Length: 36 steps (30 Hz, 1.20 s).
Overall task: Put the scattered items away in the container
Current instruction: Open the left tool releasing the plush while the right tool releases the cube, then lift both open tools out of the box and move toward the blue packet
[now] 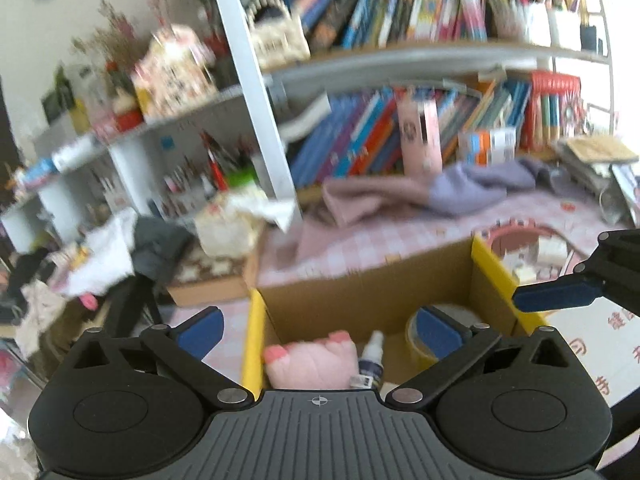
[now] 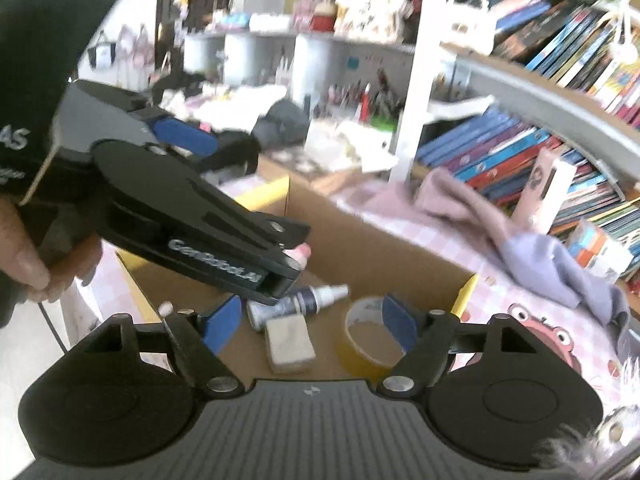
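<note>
Both grippers are held with jaws wide and empty over the cardboard box [image 2: 360, 240]. Inside lie a plush paw [image 1: 316, 364], spray bottle [image 2: 298, 300], eraser block [image 2: 289, 344] and tape roll [image 2: 366, 340], just below the right gripper [image 2: 312, 326]; the left gripper [image 1: 320, 332] hovers above the paw.

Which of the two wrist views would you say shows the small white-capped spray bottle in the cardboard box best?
The right wrist view: the small white-capped spray bottle lies on its side there, nearly fully visible. The left wrist view shows only its cap and upper body.

Shelf books [image 1: 400, 8] smeared by blur, pink plush toy [image 1: 316, 364] half hidden behind left gripper [image 1: 320, 330]
</note>
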Motion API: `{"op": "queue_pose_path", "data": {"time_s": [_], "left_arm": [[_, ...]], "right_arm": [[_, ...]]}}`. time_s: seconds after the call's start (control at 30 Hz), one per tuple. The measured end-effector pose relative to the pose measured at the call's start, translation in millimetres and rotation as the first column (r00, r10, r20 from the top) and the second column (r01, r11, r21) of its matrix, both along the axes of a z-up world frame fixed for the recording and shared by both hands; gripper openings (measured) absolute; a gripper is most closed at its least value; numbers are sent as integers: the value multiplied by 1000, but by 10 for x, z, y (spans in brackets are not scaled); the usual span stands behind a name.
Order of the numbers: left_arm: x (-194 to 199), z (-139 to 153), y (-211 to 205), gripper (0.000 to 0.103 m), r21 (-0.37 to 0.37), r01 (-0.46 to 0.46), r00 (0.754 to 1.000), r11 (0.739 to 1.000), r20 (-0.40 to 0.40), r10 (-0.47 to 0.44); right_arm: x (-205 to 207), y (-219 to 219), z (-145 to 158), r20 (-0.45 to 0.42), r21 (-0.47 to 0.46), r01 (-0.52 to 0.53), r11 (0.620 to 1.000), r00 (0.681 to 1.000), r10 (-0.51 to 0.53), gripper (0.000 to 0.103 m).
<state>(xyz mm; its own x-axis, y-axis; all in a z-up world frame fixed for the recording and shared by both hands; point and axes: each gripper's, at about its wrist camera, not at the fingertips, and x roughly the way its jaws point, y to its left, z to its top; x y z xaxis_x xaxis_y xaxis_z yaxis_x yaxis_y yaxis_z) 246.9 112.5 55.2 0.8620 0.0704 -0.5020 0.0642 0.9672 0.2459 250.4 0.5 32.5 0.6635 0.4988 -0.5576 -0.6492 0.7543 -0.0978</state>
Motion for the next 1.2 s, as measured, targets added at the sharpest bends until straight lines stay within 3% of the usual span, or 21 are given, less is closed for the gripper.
{"op": "queue_pose_path", "data": {"time_s": [0.17,0.43,0.6,0.8,0.97,1.2], "left_arm": [[-403,196,37,103,-10,-44,996,999,77,44],[-1186,370,126,103,-22,-87,986,996,143,89],[-1593,386,229,103,-60,-118,982,991,140,125],[-1962,339,257,103,-27,-137,980,990,141,139],[-2171,277,303,103,-80,-148,980,986,125,157],[-2387,117,249,103,-124,-129,986,984,86,140]], "right_arm": [[-303,-109,160,63,52,40,998,997,-43,79],[-841,-303,292,66,85,102,991,992,-108,82],[-1212,-471,356,59,122,168,978,983,-176,82],[-1508,-550,391,82,127,222,967,969,-234,81],[-1674,-628,374,74,130,275,953,955,-286,81],[-2003,-685,260,88,58,320,946,942,-324,81]]}}
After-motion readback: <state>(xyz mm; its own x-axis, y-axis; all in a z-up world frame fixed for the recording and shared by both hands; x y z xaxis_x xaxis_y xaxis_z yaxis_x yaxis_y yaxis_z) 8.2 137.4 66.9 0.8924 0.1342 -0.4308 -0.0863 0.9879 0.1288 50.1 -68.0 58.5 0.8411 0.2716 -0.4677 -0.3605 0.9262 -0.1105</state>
